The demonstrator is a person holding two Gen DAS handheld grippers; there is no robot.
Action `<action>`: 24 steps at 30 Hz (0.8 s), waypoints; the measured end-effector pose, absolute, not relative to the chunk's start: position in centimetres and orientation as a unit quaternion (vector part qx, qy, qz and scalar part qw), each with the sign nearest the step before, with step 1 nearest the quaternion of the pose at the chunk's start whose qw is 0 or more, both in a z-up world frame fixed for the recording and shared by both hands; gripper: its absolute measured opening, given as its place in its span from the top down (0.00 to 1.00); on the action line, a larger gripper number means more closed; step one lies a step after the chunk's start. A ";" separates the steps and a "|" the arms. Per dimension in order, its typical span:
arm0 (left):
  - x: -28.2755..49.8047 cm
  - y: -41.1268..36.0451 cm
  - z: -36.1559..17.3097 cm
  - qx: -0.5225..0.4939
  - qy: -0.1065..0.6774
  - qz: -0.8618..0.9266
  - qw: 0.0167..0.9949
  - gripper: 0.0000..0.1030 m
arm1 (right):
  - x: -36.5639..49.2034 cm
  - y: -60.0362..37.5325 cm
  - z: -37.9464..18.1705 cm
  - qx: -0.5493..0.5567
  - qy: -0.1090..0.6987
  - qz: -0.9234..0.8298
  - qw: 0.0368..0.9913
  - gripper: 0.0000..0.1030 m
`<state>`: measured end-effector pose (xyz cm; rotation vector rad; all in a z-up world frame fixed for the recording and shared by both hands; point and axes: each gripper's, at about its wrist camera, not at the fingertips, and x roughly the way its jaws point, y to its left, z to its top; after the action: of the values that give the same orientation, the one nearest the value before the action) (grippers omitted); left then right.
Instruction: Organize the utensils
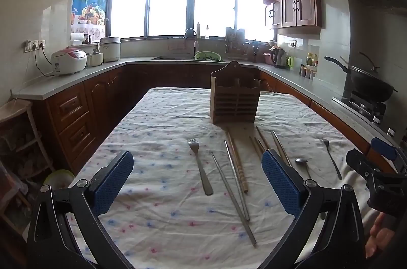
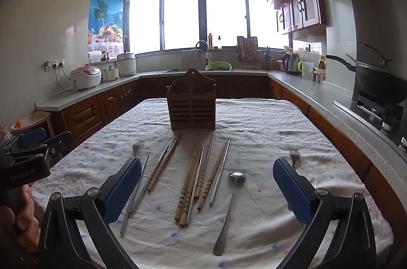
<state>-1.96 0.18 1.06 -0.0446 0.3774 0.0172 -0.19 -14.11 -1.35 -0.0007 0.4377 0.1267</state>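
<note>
Right hand-held gripper (image 2: 207,182) agape, spoon (image 2: 229,208) between jaws

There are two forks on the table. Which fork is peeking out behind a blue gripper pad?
The fork on the right, past the spoon. Its handle hides behind the right gripper's blue pad. The left fork only has its handle end covered.

Both wrist views face windows; share utensil holder (image 1: 236,96), tablecloth (image 2: 267,121).

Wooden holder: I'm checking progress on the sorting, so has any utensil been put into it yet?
No, the wooden holder stands empty, while the chopsticks, spoon and forks lie on the tablecloth.
</note>
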 end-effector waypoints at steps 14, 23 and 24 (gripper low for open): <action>-1.8 0.6 0.6 -0.026 0.194 0.004 0.981 0.00 | -0.2 -14.9 -1.4 0.006 0.223 0.062 0.973 0.00; -1.8 0.5 0.6 -0.022 0.192 0.006 0.981 0.00 | -0.3 -15.0 -1.3 0.012 0.220 0.069 0.973 0.00; -1.7 0.5 0.6 -0.022 0.192 0.006 0.981 0.00 | -0.3 -14.9 -1.3 0.011 0.217 0.071 0.973 0.00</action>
<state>-1.74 0.51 0.55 -0.0437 0.3874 0.0115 -0.33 -14.95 -1.27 0.0222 0.4383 0.1434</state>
